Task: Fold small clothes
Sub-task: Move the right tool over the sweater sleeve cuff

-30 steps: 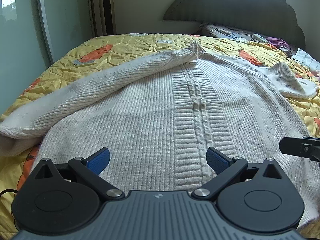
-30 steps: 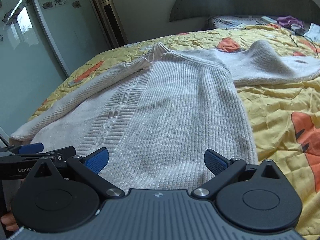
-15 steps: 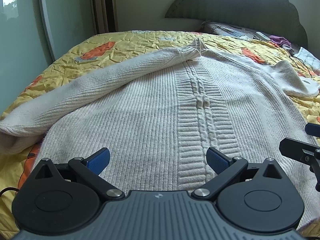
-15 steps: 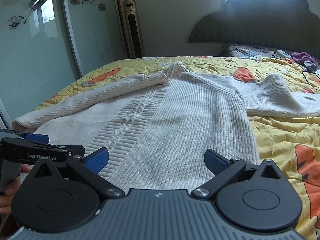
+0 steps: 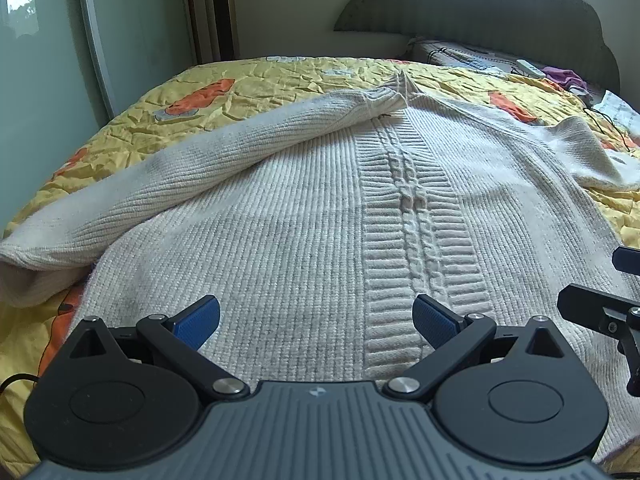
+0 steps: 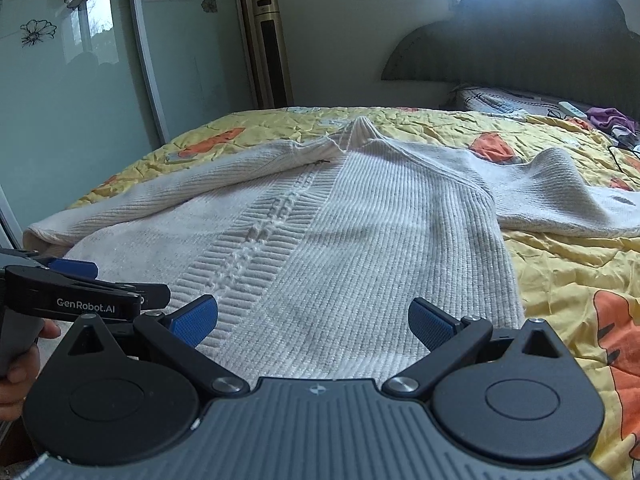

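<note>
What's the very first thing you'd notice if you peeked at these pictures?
A big cream knitted sweater spread flat over a bright yellow bedspread with orange patches, one sleeve folded in across its front. Close to the camera, the left hand-held gripper and the right hand-held gripper hang open over the sweater's near hem, their blue pads wide apart.
</note>
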